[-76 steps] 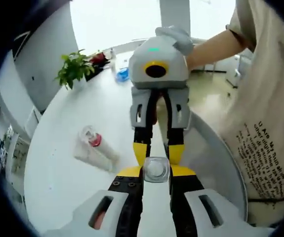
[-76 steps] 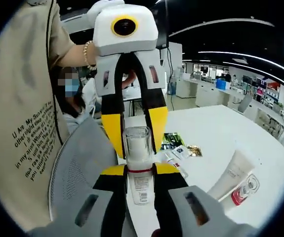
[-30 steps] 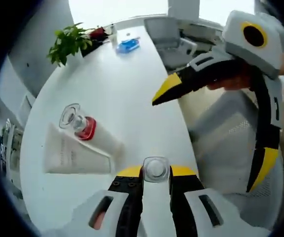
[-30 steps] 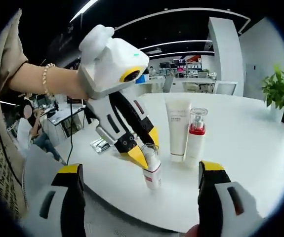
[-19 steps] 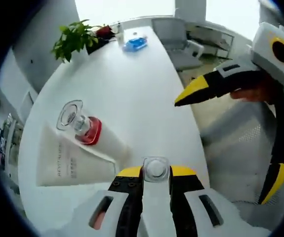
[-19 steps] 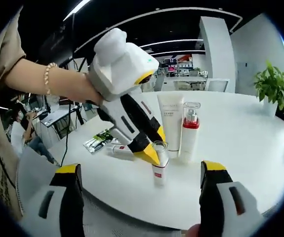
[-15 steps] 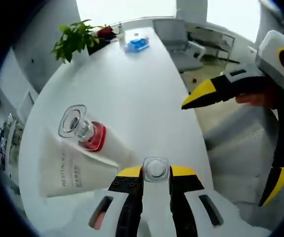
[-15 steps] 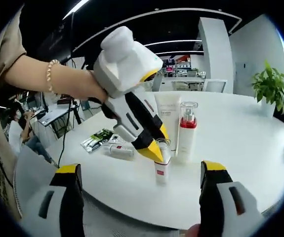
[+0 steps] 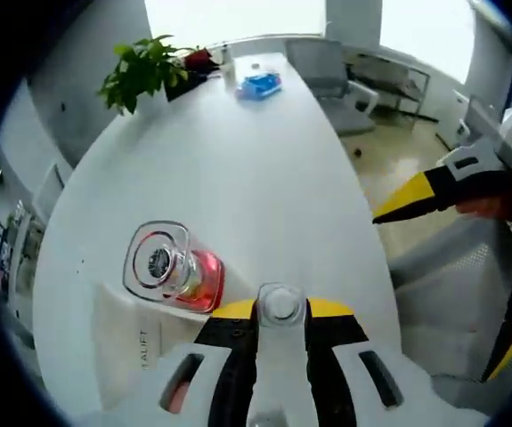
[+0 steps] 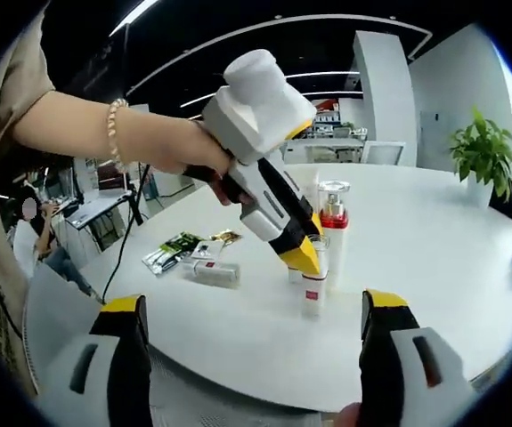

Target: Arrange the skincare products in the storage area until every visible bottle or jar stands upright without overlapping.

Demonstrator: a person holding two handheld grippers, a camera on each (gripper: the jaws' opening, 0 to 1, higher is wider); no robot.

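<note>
Small bottle (image 10: 313, 283): upright, base at or just above the white table (image 10: 434, 258), long axis vertical, clamped near its cap.
Left gripper (image 10: 307, 253): jaws narrow around that bottle, coming down from above.
Neighbours: pump bottle (image 10: 331, 227) with red collar and white tube (image 9: 135, 342) stand just behind, close together.
Right gripper (image 10: 251, 356): jaws spread wide, empty, well apart from the bottles.
Open room: bare tabletop toward the near edge and toward the plant (image 10: 480, 151); sachets (image 10: 184, 249) lie off to the side.
Judgement: release needs the base flat, clear of the pump bottle.

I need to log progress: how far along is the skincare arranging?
Done: the pump bottle and white tube stand upright. In hand: the left hand-held gripper is setting the small bottle beside them. Left: a small item lies flat.
</note>
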